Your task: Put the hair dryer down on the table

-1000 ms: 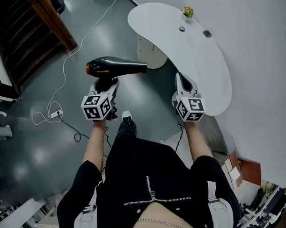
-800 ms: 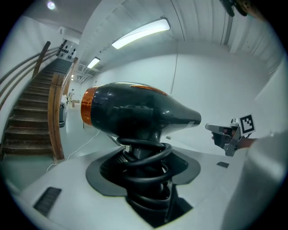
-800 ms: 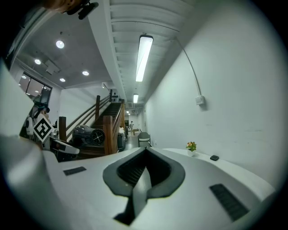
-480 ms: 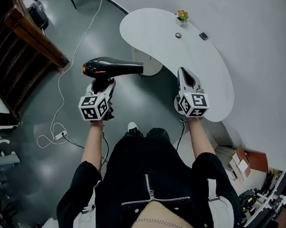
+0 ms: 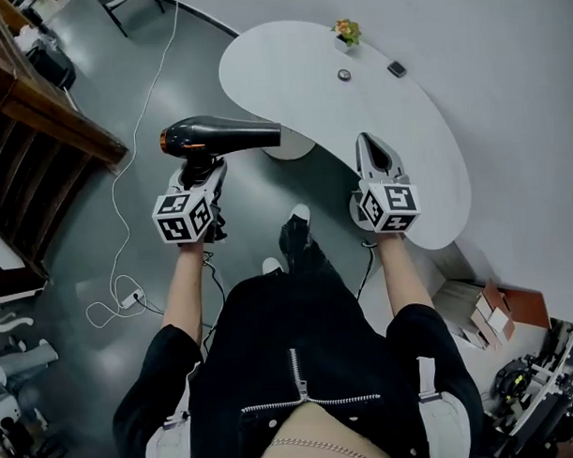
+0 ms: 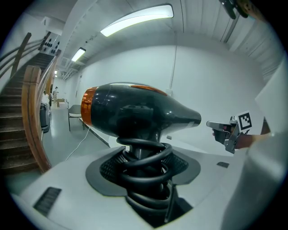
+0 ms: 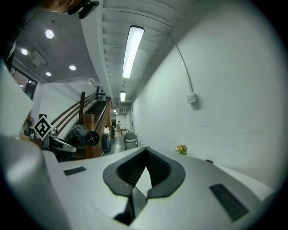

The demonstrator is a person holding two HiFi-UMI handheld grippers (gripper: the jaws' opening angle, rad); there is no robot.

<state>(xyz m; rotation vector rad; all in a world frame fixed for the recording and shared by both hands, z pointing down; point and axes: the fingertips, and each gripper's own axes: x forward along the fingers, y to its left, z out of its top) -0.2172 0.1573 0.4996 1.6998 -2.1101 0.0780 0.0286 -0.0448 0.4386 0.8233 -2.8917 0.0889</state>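
Observation:
A black hair dryer (image 5: 218,137) with an orange rear ring hangs in the air over the grey floor, its nozzle pointing right toward the white curved table (image 5: 290,64). My left gripper (image 5: 202,172) is shut on its handle, which has the black cord coiled round it (image 6: 144,166). In the left gripper view the dryer's body (image 6: 135,114) fills the middle above the jaws. My right gripper (image 5: 375,153) hovers over the table's near edge, jaws together with nothing between them (image 7: 144,152). From the right gripper view the dryer (image 7: 84,134) shows far left.
On the table's far side stand a small potted flower (image 5: 346,30), a round dark object (image 5: 343,75) and a small dark block (image 5: 396,69). A wooden staircase (image 5: 48,119) rises at left. A white cable and power strip (image 5: 129,299) lie on the floor.
The person has stepped forward, one foot now ahead, so more of the table's far side and floor beyond shows. Both grippers keep their pose; the dryer stays held.

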